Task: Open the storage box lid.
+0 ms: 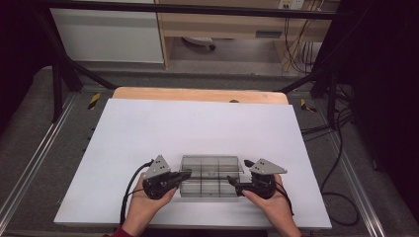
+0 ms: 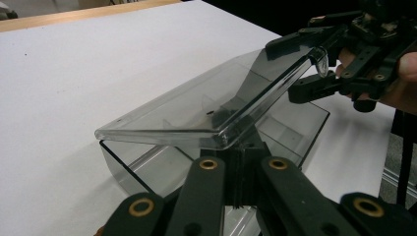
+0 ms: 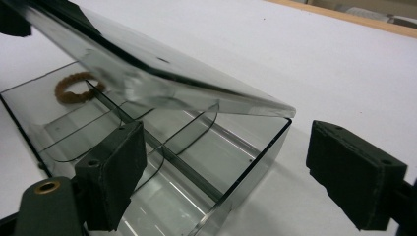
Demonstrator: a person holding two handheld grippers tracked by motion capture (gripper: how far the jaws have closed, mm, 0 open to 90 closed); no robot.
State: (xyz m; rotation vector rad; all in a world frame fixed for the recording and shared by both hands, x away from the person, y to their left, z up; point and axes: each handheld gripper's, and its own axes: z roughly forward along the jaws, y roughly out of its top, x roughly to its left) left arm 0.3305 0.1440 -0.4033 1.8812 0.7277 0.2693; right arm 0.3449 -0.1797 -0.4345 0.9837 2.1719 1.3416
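l gripper (image 2: 241, 184) nearest cam, jaws clamped on lid (image 2: 196, 108) edge of clear divider box (image 1: 210, 177) at table (image 1: 197, 128) front, lid half raised. r gripper (image 3: 221, 182) jaws wide, empty, astride box corner. advice: keep l pinch firm, lift lid slowly; brown ring (image 3: 74, 87) inside.

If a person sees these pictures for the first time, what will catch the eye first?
First, the clear plastic box near the front edge of the white table, its lid half raised. The left tool is shut on one end of the lid, while the right tool stands open at the other end of the box. Inside, a small brown ring lies in one compartment.
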